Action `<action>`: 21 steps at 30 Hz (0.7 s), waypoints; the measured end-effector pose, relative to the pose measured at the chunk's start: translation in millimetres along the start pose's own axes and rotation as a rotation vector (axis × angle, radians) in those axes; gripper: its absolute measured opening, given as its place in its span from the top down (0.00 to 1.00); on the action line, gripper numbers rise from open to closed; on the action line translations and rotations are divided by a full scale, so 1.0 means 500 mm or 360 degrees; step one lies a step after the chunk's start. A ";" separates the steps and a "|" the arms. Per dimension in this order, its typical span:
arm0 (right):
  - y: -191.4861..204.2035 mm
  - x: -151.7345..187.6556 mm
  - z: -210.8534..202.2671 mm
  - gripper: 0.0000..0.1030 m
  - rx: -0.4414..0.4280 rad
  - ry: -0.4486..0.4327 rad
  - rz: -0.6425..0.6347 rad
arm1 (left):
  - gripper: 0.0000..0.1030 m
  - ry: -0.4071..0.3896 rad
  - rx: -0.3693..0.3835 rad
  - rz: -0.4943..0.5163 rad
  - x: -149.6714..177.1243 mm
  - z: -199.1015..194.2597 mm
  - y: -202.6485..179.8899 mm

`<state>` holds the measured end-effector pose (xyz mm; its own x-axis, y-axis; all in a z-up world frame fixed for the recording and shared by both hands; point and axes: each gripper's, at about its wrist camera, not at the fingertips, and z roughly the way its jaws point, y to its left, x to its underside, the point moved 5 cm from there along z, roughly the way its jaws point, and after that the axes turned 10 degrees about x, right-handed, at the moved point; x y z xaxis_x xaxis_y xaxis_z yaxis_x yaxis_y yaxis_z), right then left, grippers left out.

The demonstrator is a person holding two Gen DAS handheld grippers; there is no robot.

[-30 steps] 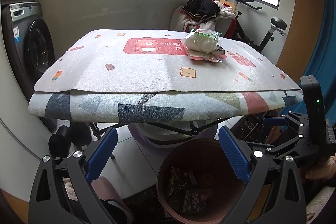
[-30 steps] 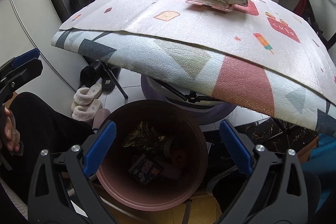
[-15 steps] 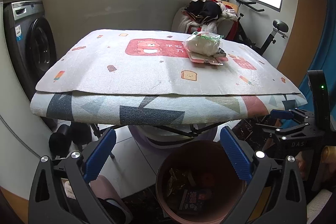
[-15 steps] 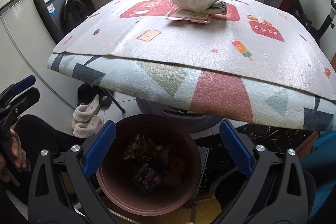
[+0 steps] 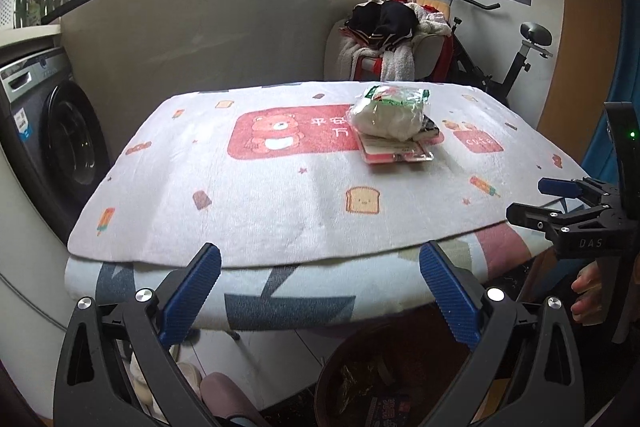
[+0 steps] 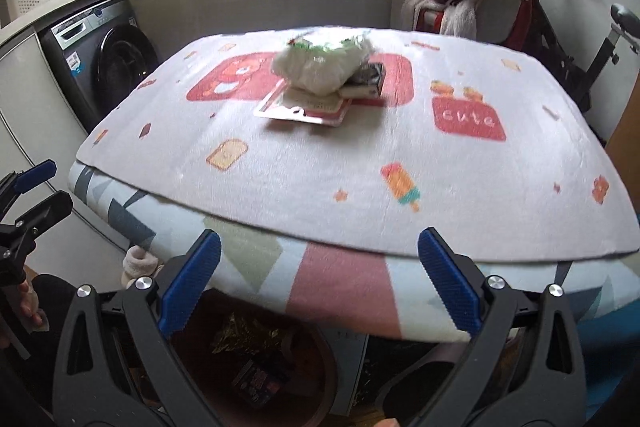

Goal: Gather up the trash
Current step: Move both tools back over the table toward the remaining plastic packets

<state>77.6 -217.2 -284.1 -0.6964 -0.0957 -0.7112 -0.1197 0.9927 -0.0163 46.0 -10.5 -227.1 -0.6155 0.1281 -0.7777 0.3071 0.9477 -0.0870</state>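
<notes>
From the left wrist view, the left gripper [image 5: 320,291] is spread wide and empty at the near edge of the table [image 5: 280,211], which is covered by a cartoon-print mat. A clear bag of white stuff [image 5: 387,111] lies on a pink flat packet [image 5: 394,150] toward the far right of the mat, with a small dark box just beside it. This view alone shows the right gripper [image 5: 560,203] from the side, fingers parted. The brown bin [image 5: 344,367] sits on the floor below. The right wrist view is blurred; the right gripper [image 6: 319,287] stands wide with nothing held, and the bag [image 6: 324,61] appears to overlap the packet [image 6: 304,107]. Only here are the wrappers inside the bin [image 6: 320,387] fairly visible.
</notes>
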 end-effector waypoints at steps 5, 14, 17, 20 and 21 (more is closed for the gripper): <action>0.010 -0.064 0.028 0.06 0.0021 0.0148 -0.0210 | 0.06 0.0021 0.0014 -0.0065 -0.071 0.028 0.019; 0.006 -0.155 0.065 0.06 0.0041 0.0106 -0.0354 | 0.06 0.0029 0.0015 -0.0052 -0.162 0.083 0.047; 0.007 -0.186 0.088 0.06 -0.0017 0.0109 -0.0377 | 0.06 0.0024 0.0051 -0.0076 -0.180 0.104 0.056; 0.018 -0.219 0.117 0.06 -0.0077 0.0110 -0.0430 | 0.06 0.0019 0.0117 -0.0096 -0.196 0.125 0.063; 0.021 -0.231 0.126 0.06 -0.0083 0.0103 -0.0452 | 0.06 0.0026 0.0143 -0.0105 -0.202 0.133 0.067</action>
<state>201.4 -191.0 -246.6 -0.6733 -0.3752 -0.6372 -0.3513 0.9206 -0.1708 166.6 -10.9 -192.8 -0.6481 0.0717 -0.7582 0.3288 0.9243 -0.1936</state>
